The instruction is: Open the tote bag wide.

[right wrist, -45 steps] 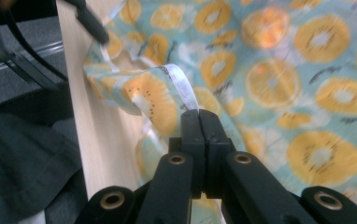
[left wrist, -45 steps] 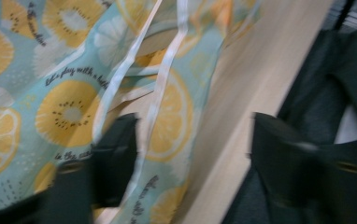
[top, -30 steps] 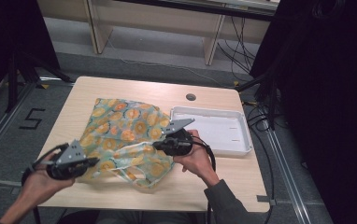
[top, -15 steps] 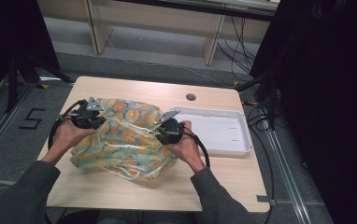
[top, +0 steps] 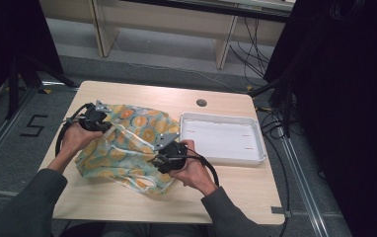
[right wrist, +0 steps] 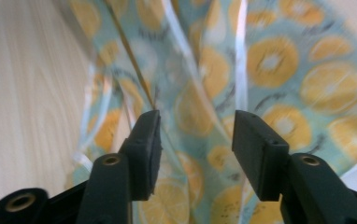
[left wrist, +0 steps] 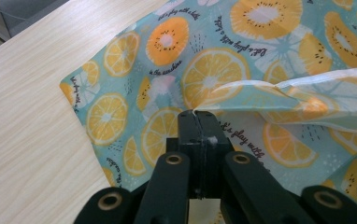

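Teal citrus-print bag (top: 127,143) in left gripper (left wrist: 198,122)

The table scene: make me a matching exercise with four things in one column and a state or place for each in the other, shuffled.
Things:
1. left gripper
2. right gripper
3. white tray
4. fruit-print bag

States or places:
A. empty, at the table's right side
B. open, above the bag
C. shut on a fold of the bag
D. spread crumpled on the wooden table

Pairs: 1-C, 2-B, 3-A, 4-D
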Available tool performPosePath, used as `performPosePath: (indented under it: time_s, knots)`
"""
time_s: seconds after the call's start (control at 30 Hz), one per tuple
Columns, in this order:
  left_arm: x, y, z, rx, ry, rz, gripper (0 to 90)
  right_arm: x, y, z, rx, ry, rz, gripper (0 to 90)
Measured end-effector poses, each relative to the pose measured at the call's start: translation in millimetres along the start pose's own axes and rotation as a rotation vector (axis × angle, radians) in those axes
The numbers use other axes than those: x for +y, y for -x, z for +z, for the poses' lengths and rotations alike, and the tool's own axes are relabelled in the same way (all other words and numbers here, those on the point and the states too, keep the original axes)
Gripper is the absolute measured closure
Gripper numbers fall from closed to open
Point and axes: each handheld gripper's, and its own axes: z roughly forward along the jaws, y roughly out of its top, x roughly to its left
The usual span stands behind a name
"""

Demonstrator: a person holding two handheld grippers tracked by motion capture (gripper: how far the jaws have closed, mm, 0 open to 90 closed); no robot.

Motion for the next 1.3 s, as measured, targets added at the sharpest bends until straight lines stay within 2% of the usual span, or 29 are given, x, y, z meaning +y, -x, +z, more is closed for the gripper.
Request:
performPosePath:
  time_s: [0.03,0.07,0.1,0.13,0.17,0.23,0.3,0.37,0.4,0.5,0.57,0.6,0.63,0.7,0.77,0.8,0.83,0.9,0.93,0.97,1.0,1.03,1.07,1.1,1.13,1.17,1.2,1.23,1.3]
  knots:
    - [-0.7,0.1,0.1,-0.004,-0.001,0.004,89.6,-2.2,2.3,6.5,0.006,-0.016,0.003,50.1]
    - [-1.5,0.5,0.5,-0.011,-0.003,-0.001,89.6,-4.5,6.1,12.7,0.034,-0.034,0.005,49.1]
    - [-2.9,3.0,-0.2,-0.017,-0.023,-0.036,89.6,-7.7,8.3,19.5,0.060,-0.045,0.014,49.2]
    - [-3.3,2.5,0.0,-0.022,-0.025,-0.035,89.6,-10.4,10.1,25.8,0.076,-0.063,0.010,49.4]
    - [-3.6,2.8,0.3,-0.023,-0.023,-0.045,89.6,-13.2,12.9,33.1,0.073,-0.069,-0.014,49.5]
    - [-4.0,3.4,1.1,-0.025,-0.015,-0.046,89.5,-17.6,18.4,44.2,0.059,-0.110,0.032,49.0]
    - [-4.3,4.2,1.3,-0.037,-0.017,-0.048,89.4,-20.8,25.6,54.9,0.039,-0.124,0.051,50.1]
    - [-4.8,4.9,1.3,-0.046,-0.021,-0.040,89.3,-23.0,30.1,64.8,0.025,-0.142,0.047,50.0]
    - [-5.1,4.9,1.4,-0.047,-0.018,-0.041,89.3,-23.1,33.1,69.0,0.018,-0.136,0.023,48.7]
    - [-6.8,3.7,1.7,-0.051,-0.017,-0.039,89.0,-23.2,30.4,79.2,0.051,-0.155,0.042,44.9]
    - [-9.3,2.1,1.3,-0.047,-0.016,-0.047,88.6,-22.8,25.8,83.5,0.051,-0.195,0.016,45.0]
    - [-9.3,2.1,1.3,-0.047,-0.016,-0.047,88.5,-22.8,25.8,83.5,0.051,-0.195,0.016,45.0]
    - [-10.3,1.9,1.0,-0.044,-0.012,-0.055,88.5,-22.6,22.7,83.7,0.051,-0.204,0.037,46.0]
    - [-12.1,0.9,0.0,-0.041,-0.010,-0.056,88.2,-22.1,23.0,84.0,0.061,-0.200,0.019,47.4]
    - [-14.0,-0.1,-0.5,-0.045,-0.013,-0.060,87.6,-22.7,22.5,83.8,0.078,-0.197,0.041,56.5]
    - [-14.7,-0.3,-0.7,-0.049,-0.010,-0.068,86.2,-23.7,23.8,83.4,0.107,-0.194,0.070,64.4]
    - [-15.3,0.6,-0.4,-0.054,0.001,-0.082,84.3,-24.6,22.9,82.9,0.125,-0.190,0.098,71.1]
    - [-15.0,1.7,-3.6,-0.076,-0.004,-0.082,81.4,-25.8,25.9,83.6,0.150,-0.172,0.094,80.8]
    - [-14.7,1.8,-7.0,-0.080,-0.001,-0.077,79.8,-26.0,25.1,83.1,0.168,-0.175,0.116,87.0]
    - [-14.6,1.5,-9.3,-0.089,0.001,-0.077,74.7,-25.8,26.1,84.2,0.168,-0.165,0.103,90.0]
    - [-14.8,2.7,-11.7,-0.100,0.015,-0.107,70.5,-25.0,24.7,84.5,0.139,-0.165,0.082,90.0]
    - [-15.0,2.0,-14.3,-0.121,0.015,-0.115,70.5,-25.0,24.7,84.5,0.139,-0.165,0.082,90.0]
    - [-15.5,1.3,-17.8,-0.137,-0.001,-0.118,63.8,-24.1,22.6,84.2,0.114,-0.173,0.066,90.0]
    - [-16.4,3.9,-29.8,-0.141,0.012,-0.140,50.8,-21.9,21.1,80.5,0.112,-0.159,0.059,90.0]
    - [-16.4,3.9,-29.8,-0.141,0.012,-0.140,46.9,-21.9,21.1,80.5,0.112,-0.159,0.059,90.0]
    - [-16.9,4.7,-39.1,-0.144,0.022,-0.147,46.9,-20.9,20.9,77.9,0.104,-0.149,0.063,90.0]
    - [-18.1,6.1,-49.2,-0.146,0.030,-0.167,41.3,-19.9,22.4,75.3,0.096,-0.138,0.059,90.0]
    - [-21.4,9.5,-63.2,-0.149,0.035,-0.165,35.7,-19.5,23.4,73.4,0.097,-0.127,0.061,90.0]
    - [-29.9,18.9,-80.2,-0.156,0.022,-0.128,29.5,-20.0,24.6,70.1,0.102,-0.124,0.075,90.0]
